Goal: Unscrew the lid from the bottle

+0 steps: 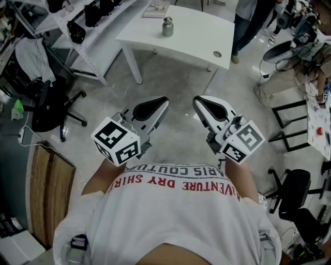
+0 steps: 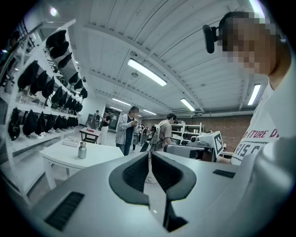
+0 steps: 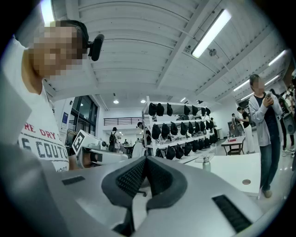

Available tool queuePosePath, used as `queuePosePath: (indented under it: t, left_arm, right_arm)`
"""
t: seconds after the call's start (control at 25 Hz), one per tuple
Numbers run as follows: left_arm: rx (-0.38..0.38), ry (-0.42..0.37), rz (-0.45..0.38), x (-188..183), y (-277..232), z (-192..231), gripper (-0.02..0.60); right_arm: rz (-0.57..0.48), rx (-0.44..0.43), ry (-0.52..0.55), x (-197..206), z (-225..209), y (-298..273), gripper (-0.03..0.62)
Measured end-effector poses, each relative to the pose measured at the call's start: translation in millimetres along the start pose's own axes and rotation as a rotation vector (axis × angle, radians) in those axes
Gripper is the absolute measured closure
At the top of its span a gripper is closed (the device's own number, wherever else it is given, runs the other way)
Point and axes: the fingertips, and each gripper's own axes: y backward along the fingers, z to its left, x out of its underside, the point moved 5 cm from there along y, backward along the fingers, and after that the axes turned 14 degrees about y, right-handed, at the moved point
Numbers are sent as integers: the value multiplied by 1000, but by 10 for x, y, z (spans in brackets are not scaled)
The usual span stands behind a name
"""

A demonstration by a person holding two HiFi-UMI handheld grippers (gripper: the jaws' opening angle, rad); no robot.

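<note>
At the far table — one bottle, two clenched grippers

One capped bottle (image 1: pixel 167 27) stands upright on the single white table (image 1: pixel 199 44), beside one booklet (image 1: pixel 156 9). The left gripper (image 1: pixel 164 101) and right gripper (image 1: pixel 197 101) are at the person's chest, jaws pressed together on nothing, well apart from the bottle with floor between. An office chair (image 1: pixel 50 109) flanks the left. Only the gripper views show several standing people (image 2: pixel 127 129) — the head view catches one's legs.

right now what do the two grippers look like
Both the left gripper and right gripper have pale grey shells, black ribbed pads on the jaws, and a cube of black-and-white square markers. The person wears a white T-shirt with red lettering.
</note>
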Motion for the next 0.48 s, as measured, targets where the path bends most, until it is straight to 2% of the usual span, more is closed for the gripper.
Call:
queuePosePath:
  t: [0.2, 0.48]
  left_arm:
    - [5, -2, 3, 0, 73, 59, 538]
    - [8, -14, -6, -16, 181, 207, 538]
  right_arm:
    - [6, 13, 7, -15, 63, -59, 571]
    - [28, 73, 21, 23, 69, -180, 569]
